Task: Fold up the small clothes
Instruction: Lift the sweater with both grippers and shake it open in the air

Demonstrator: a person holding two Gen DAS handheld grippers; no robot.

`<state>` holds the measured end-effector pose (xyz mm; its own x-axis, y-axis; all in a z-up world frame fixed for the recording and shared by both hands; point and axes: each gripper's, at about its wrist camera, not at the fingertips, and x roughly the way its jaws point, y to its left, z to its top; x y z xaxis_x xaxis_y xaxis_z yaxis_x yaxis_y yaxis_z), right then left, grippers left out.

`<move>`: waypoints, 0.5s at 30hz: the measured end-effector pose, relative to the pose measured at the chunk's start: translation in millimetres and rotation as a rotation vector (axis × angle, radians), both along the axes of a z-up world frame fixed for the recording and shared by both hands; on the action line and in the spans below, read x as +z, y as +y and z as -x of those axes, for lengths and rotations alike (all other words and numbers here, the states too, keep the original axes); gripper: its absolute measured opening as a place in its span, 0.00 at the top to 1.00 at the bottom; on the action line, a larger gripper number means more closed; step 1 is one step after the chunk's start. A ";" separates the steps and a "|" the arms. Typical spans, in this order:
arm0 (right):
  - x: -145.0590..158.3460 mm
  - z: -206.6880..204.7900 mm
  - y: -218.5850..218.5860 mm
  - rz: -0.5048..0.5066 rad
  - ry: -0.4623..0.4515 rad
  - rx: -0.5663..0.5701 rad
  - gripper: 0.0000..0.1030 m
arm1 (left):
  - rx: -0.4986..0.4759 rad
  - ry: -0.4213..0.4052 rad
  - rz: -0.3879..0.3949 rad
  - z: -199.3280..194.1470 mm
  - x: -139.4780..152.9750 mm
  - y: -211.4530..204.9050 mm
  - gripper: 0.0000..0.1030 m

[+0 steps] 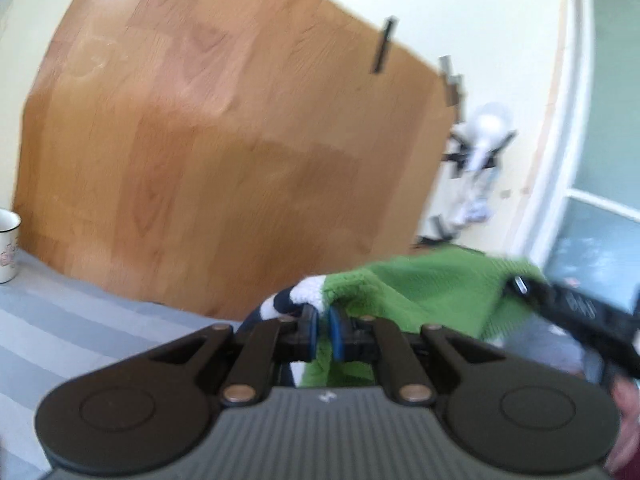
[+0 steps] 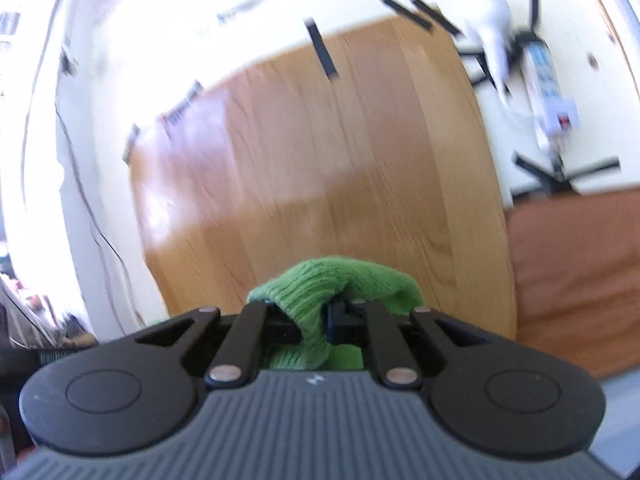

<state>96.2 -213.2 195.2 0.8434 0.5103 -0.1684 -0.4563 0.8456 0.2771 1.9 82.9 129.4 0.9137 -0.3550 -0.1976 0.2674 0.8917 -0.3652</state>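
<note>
Left tool (image 1: 323, 330) and right tool (image 2: 316, 320), both clamped on green garment (image 1: 420, 284)

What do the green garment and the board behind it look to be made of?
Green garment: soft ribbed knit, probably wool or acrylic, with a white and navy striped edge. Board: wood-grain finish with a slight sheen, likely laminate rather than solid wood.

No legible text, label, brand or number on anything.

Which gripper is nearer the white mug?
Left. The left gripper holds the green garment with the white mug at that view's left edge; the right gripper view lacks it.
</note>
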 end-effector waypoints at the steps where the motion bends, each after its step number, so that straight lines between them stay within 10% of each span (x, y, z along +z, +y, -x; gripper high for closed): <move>1: 9.3 -2.9 -0.7 0.005 -0.017 0.016 0.88 | -0.034 -0.017 -0.005 7.0 3.5 -4.5 0.93; 3: 25.6 -4.2 -8.1 -0.008 -0.051 0.049 0.88 | -0.116 -0.058 -0.049 29.8 4.3 -16.4 0.87; 5: 28.2 -5.2 -9.8 0.048 -0.081 0.046 0.88 | -0.187 -0.097 -0.096 51.0 -0.6 -27.9 0.51; 10: -23.6 12.4 -18.8 0.187 -0.012 0.109 0.84 | -0.162 -0.141 -0.174 72.7 -18.5 -22.5 0.13; 15: -81.9 26.3 -19.5 0.271 0.087 0.069 0.83 | -0.059 -0.087 -0.154 40.9 -23.5 0.5 0.12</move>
